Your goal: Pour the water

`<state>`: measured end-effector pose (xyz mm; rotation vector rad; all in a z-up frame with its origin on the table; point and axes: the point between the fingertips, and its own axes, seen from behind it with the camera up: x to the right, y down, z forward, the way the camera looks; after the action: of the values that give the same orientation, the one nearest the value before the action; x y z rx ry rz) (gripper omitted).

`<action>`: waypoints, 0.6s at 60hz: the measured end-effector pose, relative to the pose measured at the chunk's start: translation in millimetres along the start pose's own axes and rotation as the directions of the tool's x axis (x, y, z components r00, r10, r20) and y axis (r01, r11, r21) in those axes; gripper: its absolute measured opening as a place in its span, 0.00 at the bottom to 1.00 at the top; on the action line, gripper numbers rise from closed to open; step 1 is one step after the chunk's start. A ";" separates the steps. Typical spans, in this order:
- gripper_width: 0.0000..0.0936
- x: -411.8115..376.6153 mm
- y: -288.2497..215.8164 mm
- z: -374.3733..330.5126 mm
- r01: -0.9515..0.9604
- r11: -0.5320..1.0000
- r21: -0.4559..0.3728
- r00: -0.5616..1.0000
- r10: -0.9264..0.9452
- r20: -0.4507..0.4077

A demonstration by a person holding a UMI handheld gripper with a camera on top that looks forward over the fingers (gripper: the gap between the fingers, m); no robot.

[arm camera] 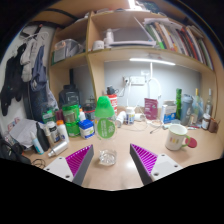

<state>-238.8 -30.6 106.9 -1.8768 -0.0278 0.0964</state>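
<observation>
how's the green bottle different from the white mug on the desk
The green bottle is tall and narrows toward the top, while the white mug is short and wide. The bottle is bright green; the mug is white with a reddish mark on its side. The bottle stands ahead of the gripper's left finger, the mug beyond its right finger. Both stand upright on the desk, untouched by the open fingers.

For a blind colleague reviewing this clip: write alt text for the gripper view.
The gripper hangs open and empty over a cluttered wooden desk, its two purple pads pointing toward a green bottle standing beyond them. A white mug sits off to the right of the fingers, with bookshelves above the desk.
</observation>
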 end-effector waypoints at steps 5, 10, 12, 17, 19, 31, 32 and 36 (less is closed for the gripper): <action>0.90 -5.0 -1.3 41.8 0.008 1.000 0.020 1.000 -0.008 -0.020; 0.89 -9.7 -1.1 76.5 -0.006 0.999 0.039 1.000 0.007 -0.021; 0.89 -12.1 -1.7 89.1 -0.009 0.999 0.050 1.000 0.010 -0.018; 0.86 -16.7 0.3 113.7 0.018 0.998 0.063 1.000 -0.018 -0.008; 0.85 -19.8 3.4 120.5 0.034 0.998 0.062 0.999 -0.034 0.001; 0.56 -17.7 10.5 130.0 0.031 0.998 0.053 1.000 -0.031 0.000; 0.54 -17.6 10.2 129.8 0.033 0.998 0.054 0.999 -0.033 0.000; 0.50 -15.9 10.5 129.7 0.023 0.999 0.043 1.000 -0.023 -0.004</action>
<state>-265.4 88.4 58.7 -1.8329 -0.0441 0.0772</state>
